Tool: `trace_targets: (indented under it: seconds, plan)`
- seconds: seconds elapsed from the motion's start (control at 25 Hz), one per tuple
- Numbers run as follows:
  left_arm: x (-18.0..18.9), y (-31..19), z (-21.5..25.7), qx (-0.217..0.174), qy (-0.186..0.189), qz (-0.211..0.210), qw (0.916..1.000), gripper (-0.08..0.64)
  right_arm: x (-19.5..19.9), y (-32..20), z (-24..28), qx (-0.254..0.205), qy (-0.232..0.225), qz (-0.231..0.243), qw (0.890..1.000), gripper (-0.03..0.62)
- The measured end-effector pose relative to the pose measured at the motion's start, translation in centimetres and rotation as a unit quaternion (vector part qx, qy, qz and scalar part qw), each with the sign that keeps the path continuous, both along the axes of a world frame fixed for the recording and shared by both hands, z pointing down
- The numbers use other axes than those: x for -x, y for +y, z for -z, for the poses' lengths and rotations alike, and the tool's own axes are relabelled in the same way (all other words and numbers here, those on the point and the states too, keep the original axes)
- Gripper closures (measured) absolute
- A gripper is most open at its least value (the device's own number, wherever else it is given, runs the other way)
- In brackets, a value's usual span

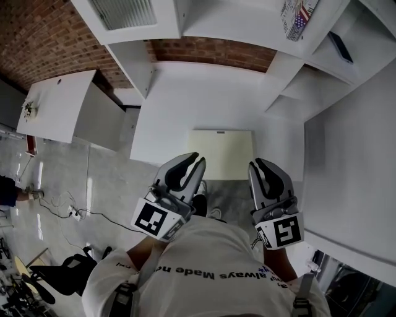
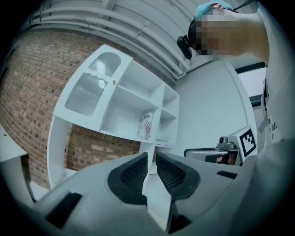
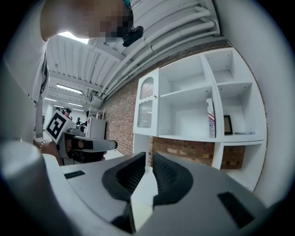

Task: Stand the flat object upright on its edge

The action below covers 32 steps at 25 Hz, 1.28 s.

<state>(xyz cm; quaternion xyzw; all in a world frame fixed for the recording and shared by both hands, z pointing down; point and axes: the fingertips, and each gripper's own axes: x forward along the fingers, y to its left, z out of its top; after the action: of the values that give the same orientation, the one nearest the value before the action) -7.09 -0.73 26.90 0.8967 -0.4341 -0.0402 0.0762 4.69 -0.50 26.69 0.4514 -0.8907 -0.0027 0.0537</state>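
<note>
A pale cream flat board (image 1: 220, 151) lies flat on the white tabletop (image 1: 179, 117), close to its near edge. My left gripper (image 1: 195, 160) is held level just short of the board's near left corner, jaws shut with nothing between them. My right gripper (image 1: 258, 162) is shut and empty too, by the board's near right corner. Neither touches the board. In the left gripper view the shut jaws (image 2: 151, 156) point at the shelf unit, with the right gripper (image 2: 221, 152) beside them. The right gripper view shows its shut jaws (image 3: 149, 156) and the left gripper (image 3: 87, 144).
A white shelf unit (image 1: 297, 74) stands behind and to the right of the table. A book with a flag cover (image 1: 297, 18) stands upright in one compartment, a dark frame (image 1: 341, 46) in another. A brick wall (image 1: 210, 52) runs behind. Cables (image 1: 74, 213) lie on the floor at left.
</note>
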Motion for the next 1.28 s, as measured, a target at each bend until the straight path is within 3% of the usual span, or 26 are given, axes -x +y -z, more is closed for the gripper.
trace_targets:
  seconds: [0.48,1.04,1.28]
  plan:
    - [2.6,-5.8,0.2,0.001,0.004,-0.018,0.9998,0.502,3.4,-5.7,0.3,-0.009,0.002,-0.004,1.000,0.543]
    - [-0.4,-9.1,0.3,0.008,0.010,-0.006,0.9999,0.502,0.2,-8.8,0.3,-0.009,0.012,0.008,1.000,0.543]
    - [-1.0,-9.2,-1.2,0.035,0.022,-0.008,0.9991,0.500,-0.2,-9.3,0.3,-0.021,0.016,0.010,1.000,0.542]
